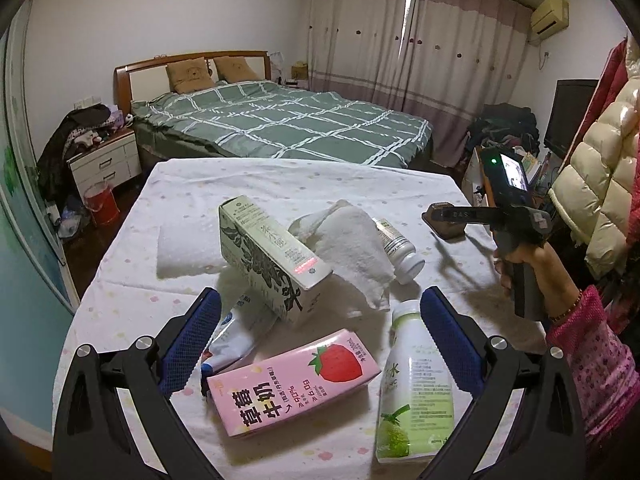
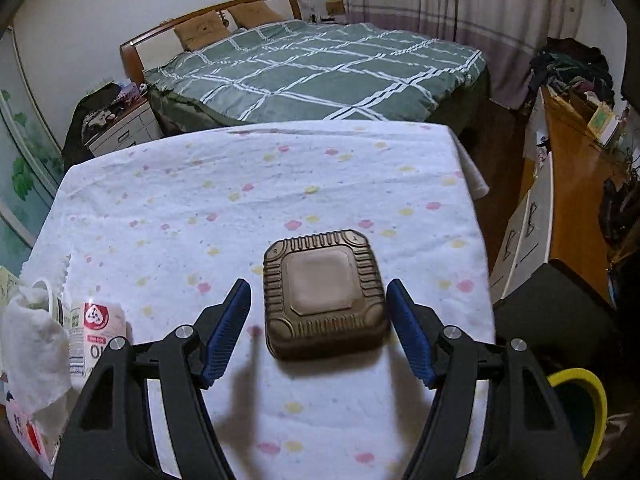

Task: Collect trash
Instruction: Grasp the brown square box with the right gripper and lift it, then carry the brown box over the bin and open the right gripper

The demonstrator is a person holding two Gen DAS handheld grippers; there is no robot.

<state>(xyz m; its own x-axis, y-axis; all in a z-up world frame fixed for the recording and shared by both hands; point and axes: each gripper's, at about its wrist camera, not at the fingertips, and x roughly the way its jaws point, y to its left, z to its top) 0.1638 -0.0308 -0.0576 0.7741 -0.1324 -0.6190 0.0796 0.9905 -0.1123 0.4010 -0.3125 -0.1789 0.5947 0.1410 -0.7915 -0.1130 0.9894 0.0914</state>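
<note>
**Inspector:** Several discarded items lie on the table point(image 1: 280, 184), which is covered with a white flower-dotted cloth. Nearest the left gripper point(image 1: 320, 320) is a pink strawberry milk carton point(image 1: 294, 380), flat on its side between the two blue pads. Just to its right lies a white and green drink bottle point(image 1: 412, 384), also on its side, close against the right pad.

**Clerk:** And farther out?

**Inspector:** Beyond the carton a white box with a black floral print point(image 1: 272, 256) sits tilted, one end raised. A squeezed tube point(image 1: 236, 336) lies partly under it at the near left. Behind the box is a crumpled white towel point(image 1: 352, 248), and a small white bottle point(image 1: 400, 248) pokes out from its right side.

**Clerk:** State of the left tongs?

**Inspector:** Spread wide. Nothing is pinched; the pads stand clear of the carton.

**Clerk:** The right side?

**Inspector:** The right gripper point(image 2: 320, 332) is likewise spread, hovering over a brown square ribbed container point(image 2: 324, 292) on the right part of the table. The container lies between the pads, and I see no contact on either side. From the left wrist camera, the person's hand point(image 1: 524, 264) grips that tool's handle, with a pink patterned sleeve point(image 1: 592, 360) behind it.

**Clerk:** Surroundings?

**Inspector:** A bed with a green checked cover point(image 1: 288, 124) stands at the far side, a white nightstand point(image 1: 106, 164) at far left, and a yellow-rimmed bin point(image 2: 580, 408) sits on the floor at the table's near right.
</note>
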